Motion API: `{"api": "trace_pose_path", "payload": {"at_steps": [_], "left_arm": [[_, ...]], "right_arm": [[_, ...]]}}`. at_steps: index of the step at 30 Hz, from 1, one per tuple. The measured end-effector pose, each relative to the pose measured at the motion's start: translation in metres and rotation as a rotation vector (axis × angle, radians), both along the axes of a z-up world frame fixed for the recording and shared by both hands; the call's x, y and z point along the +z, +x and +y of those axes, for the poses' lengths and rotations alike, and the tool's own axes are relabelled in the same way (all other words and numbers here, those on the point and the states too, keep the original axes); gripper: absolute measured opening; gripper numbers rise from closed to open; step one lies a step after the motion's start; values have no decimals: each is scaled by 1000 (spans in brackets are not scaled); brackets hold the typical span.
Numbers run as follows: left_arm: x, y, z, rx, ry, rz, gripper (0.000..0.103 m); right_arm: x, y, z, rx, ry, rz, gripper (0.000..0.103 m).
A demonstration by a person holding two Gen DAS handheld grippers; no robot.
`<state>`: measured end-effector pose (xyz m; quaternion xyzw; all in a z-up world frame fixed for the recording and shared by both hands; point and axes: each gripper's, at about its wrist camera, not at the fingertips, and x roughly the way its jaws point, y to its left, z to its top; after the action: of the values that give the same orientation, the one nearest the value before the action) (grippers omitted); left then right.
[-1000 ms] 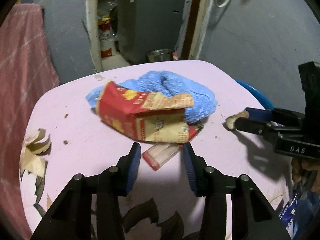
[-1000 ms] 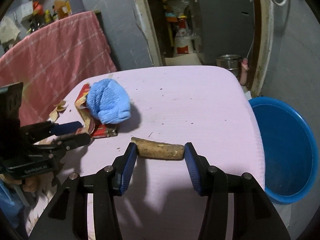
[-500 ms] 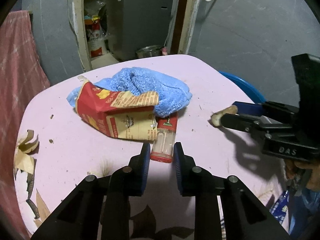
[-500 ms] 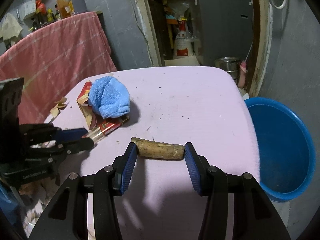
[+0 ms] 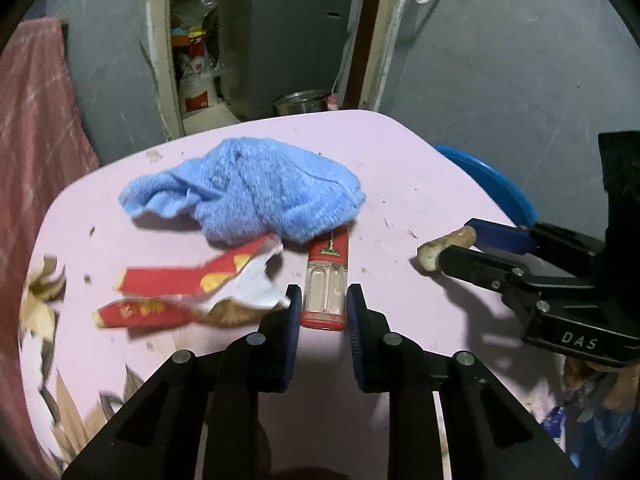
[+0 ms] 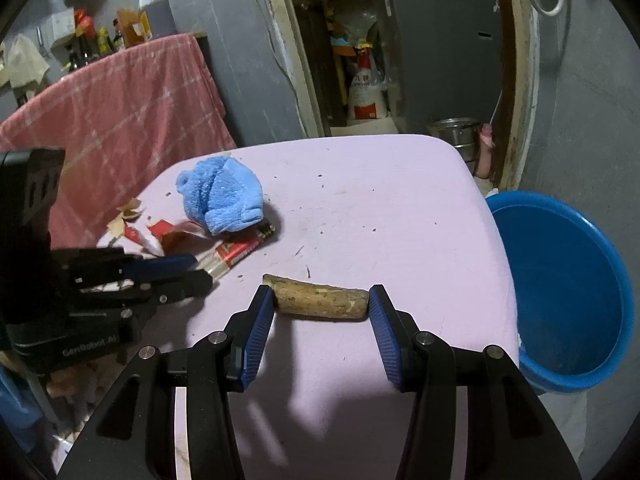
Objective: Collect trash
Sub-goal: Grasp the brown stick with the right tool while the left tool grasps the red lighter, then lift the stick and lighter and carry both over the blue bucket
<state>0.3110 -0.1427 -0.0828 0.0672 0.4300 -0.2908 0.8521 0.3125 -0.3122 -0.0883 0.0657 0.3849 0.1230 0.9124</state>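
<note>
My left gripper [image 5: 323, 306] is shut on the near end of a red and clear plastic box [image 5: 326, 280] lying on the pink table [image 5: 400, 184]. Its far end reaches under a blue towel [image 5: 260, 196]. A torn red snack wrapper [image 5: 192, 292] lies just left of the box, blurred. My right gripper [image 6: 322, 304] holds a brown stick-like piece of trash [image 6: 320, 300] lengthwise between its pads, low over the table. The stick [image 5: 444, 246] and the right gripper also show in the left wrist view.
A blue bucket [image 6: 568, 288] stands on the floor at the table's right edge. A pink cloth-covered counter [image 6: 120, 112] stands at the left. Dry leaves [image 5: 36, 292] lie on the table's left side. A doorway with a grey cabinet [image 5: 280, 36] is behind.
My left gripper closed on the red and clear box and pulled it toward me. The red wrapper slid off to the left and flattened. The right gripper kept its hold on the stick.
</note>
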Motion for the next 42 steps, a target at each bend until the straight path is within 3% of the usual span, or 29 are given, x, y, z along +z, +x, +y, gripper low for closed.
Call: {"api": "trace_pose_path", "payload": {"at_steps": [6,10,16,22,26,33,42], "left_arm": [[2,-21,14,72,-91,31,19],[7,-33,20,111,-143,11,19],[23,-51,21,122,-182,-50,18],[33,-59,19,123,-165,-88,18],[37,-67,21,140,-202,-113,18],[73,-64,15,144,-277,-257,18],[118,-55,-38,71,-353,-459,18]], "right_arm": [[7,-22,-6,-19,22,-56,47],[16,-37,-11,-38,30,-119,47],[36,-52,-15,-57,20,-212,47],[44,-60,-17,-66,16,-234,47],[49,-67,-17,-79,15,-263,47],[72,-84,-26,-129,-15,-384,47],[110,-90,-59,-241,-59,-540,47]]}}
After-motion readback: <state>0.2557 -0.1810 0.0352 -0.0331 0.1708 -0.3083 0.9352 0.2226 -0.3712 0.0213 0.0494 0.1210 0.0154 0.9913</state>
